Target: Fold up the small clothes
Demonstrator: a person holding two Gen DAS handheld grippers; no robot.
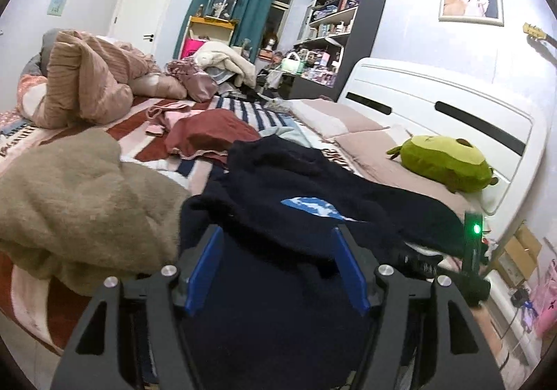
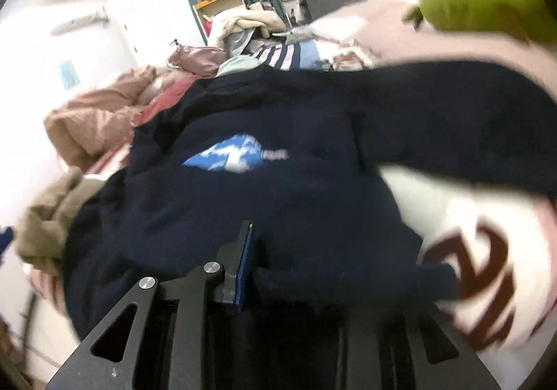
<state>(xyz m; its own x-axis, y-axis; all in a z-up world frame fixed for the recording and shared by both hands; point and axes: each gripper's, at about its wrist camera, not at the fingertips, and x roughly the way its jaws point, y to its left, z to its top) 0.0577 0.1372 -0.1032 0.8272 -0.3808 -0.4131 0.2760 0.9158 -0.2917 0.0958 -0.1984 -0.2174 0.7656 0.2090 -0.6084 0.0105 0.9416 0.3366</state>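
Navy sweater (image 1: 292,188) lies spread on the bed (image 1: 369,153), blue-and-white print (image 1: 313,206) facing up, 1 sleeve (image 2: 452,111) thrown out toward the green plush toy (image 1: 445,163). It looks soft, thick and floppy, light enough but sure to sag and bunch wherever it is lifted, so a hem edge or a sleeve cuff seems the better hold than the middle. The left claw (image 1: 276,268) stands about half wide over the near hem, blue pads bare, cloth between and under them but not pinched. The right claw (image 2: 264,261) is narrow and low at the near edge; only 1 blue pad (image 2: 245,264) shows, the other is lost in dark cloth, so whether a fold is gripped I cannot tell. Tight on the left: a tan fleece heap (image 1: 76,202) touches the sweater. A red garment (image 1: 209,135) lies just beyond. Pillows (image 1: 348,129) and the white headboard (image 1: 452,111) close the far right side. Open sheet (image 2: 487,250) shows beside the right claw, probably the best room for folding.
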